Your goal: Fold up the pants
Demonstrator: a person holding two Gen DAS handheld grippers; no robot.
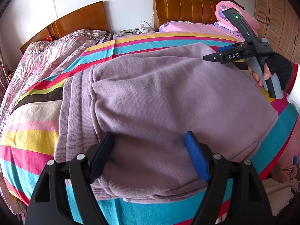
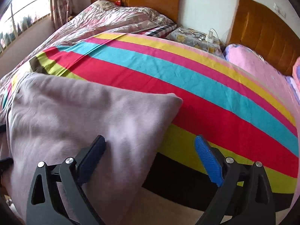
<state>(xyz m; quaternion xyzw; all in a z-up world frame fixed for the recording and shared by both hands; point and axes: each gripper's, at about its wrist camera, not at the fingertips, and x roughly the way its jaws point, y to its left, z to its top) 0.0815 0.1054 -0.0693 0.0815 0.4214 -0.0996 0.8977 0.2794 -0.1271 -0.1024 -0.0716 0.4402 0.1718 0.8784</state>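
Lilac pants [image 1: 159, 93] lie folded on the striped bedsheet [image 1: 33, 140], waistband to the left. My left gripper [image 1: 150, 140] hovers open over their near edge, with fabric below and between its wide-set fingers and no pad pressing on it. My right gripper [image 1: 215, 54], held by a hand in a black fingerless glove, hangs over the pants' far right corner. In the right wrist view the right gripper [image 2: 150, 140] is open. The pants' corner [image 2: 75, 121] lies under its left finger [image 2: 97, 146], and the striped sheet [image 2: 187, 75] lies under its blue finger [image 2: 204, 153].
A floral quilt [image 1: 56, 43] is heaped at the far left by a wooden headboard [image 1: 78, 18]. A nightstand with a power strip [image 1: 138, 31] stands between two beds. Pink bedding [image 1: 225, 18] and a wardrobe [image 1: 271, 9] are at the far right. A window [image 2: 22, 9] is on the left.
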